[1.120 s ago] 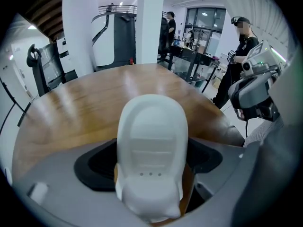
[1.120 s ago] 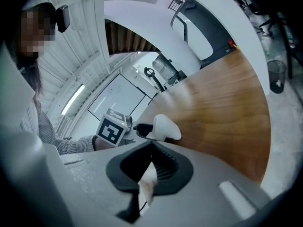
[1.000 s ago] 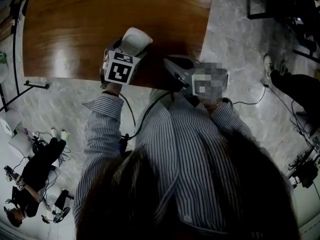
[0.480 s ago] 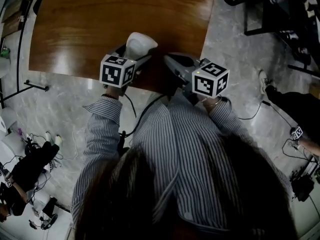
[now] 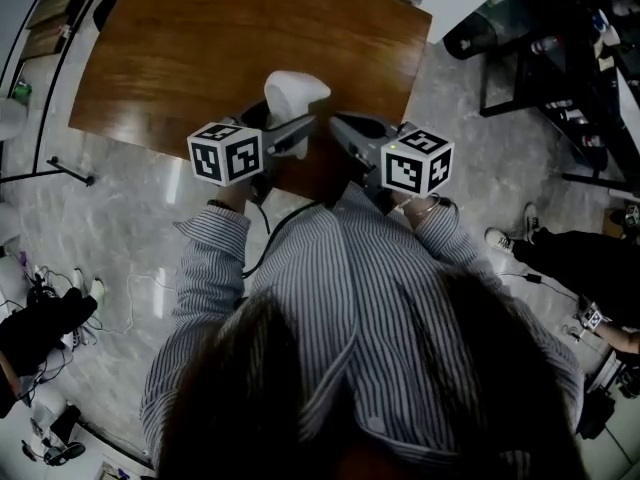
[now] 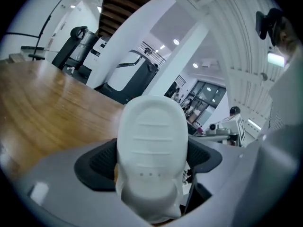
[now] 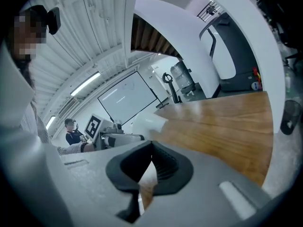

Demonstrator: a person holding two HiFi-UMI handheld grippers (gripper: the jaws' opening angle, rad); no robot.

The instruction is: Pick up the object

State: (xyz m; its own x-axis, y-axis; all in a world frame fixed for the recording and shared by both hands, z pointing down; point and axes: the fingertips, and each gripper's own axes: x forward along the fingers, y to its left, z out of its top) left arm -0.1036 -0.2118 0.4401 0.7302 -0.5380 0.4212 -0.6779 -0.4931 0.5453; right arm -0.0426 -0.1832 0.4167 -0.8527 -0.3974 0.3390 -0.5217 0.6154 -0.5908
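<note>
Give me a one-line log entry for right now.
left gripper: shut on white object | right gripper: shut, empty | wooden table: below both grippers

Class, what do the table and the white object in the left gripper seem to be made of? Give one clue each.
The table: wood or wood veneer, glossy; brown grain streaks and bright reflections.
The white object: probably moulded plastic or rubber, matte; smooth surface with shallow ridges, no shine.
</note>
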